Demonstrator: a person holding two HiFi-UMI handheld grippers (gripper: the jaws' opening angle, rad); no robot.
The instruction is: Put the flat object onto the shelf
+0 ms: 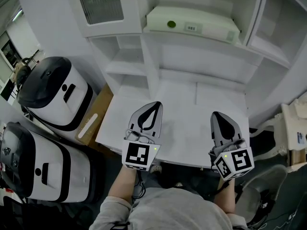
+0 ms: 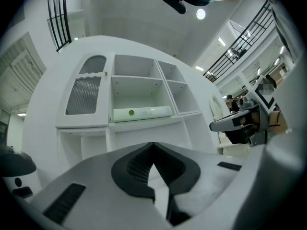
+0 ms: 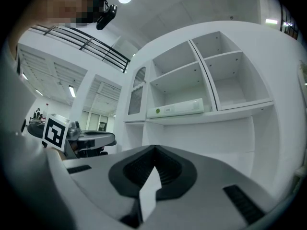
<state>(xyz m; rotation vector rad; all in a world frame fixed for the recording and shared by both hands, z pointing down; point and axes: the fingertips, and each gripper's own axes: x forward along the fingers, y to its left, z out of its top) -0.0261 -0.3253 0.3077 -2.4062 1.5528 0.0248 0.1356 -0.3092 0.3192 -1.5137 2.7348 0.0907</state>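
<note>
Flat obj: pale green-white flat rectangular box (image 1: 192, 25) w/ round green sticker + barcode label; lies flat on a shelf board, mid compartment, long side along the front edge.
Shelf: tall white shelf unit (image 1: 144, 56); box bay sits just right of the ribbed-glass cabinet door (image 1: 100, 4).
L grip: left gripper (image 1: 156, 104) over the white desk top (image 1: 192, 128), jaws pressed together, nothing between; well below the box, apart from it.
R grip: right gripper (image 1: 217, 115) beside it over the same desk top, jaws also together, nothing pinched.
Gripper views: both look level at the shelf front, box in mid frame.
Floor, left: two white rounded machines w/ black tops (image 1: 53, 92); brown cardboard sheet (image 1: 93, 116) betw. them + desk.
</note>
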